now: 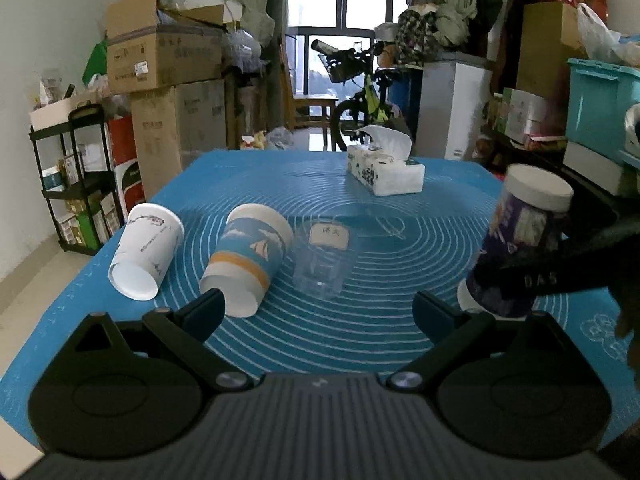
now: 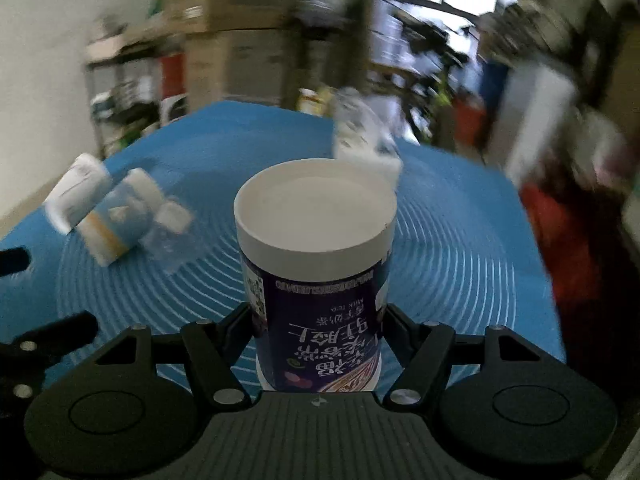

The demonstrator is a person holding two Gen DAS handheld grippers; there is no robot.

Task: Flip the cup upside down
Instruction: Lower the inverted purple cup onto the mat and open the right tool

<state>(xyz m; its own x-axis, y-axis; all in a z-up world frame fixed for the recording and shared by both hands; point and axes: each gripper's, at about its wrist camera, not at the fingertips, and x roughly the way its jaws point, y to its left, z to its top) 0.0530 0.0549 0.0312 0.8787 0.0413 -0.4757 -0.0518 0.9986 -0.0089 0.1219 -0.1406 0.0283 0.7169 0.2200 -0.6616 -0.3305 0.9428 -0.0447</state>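
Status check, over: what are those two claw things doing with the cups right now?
Right gripper shut on purple cup, printing upside down. Left gripper open, holding nothing. Three cups ahead on blue mat; none blocking.

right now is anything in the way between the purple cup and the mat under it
Nothing visible is. The right gripper is shut on the purple cup, already upside down, over a bare patch of the blue mat. The three other cups stand off to its left, the tissue box farther back.

Right wrist view smears badly: tissue box (image 2: 366,136), three lying cups (image 2: 116,216) and the room behind. Purple cup's (image 2: 316,320) mouth is hidden behind the gripper body.
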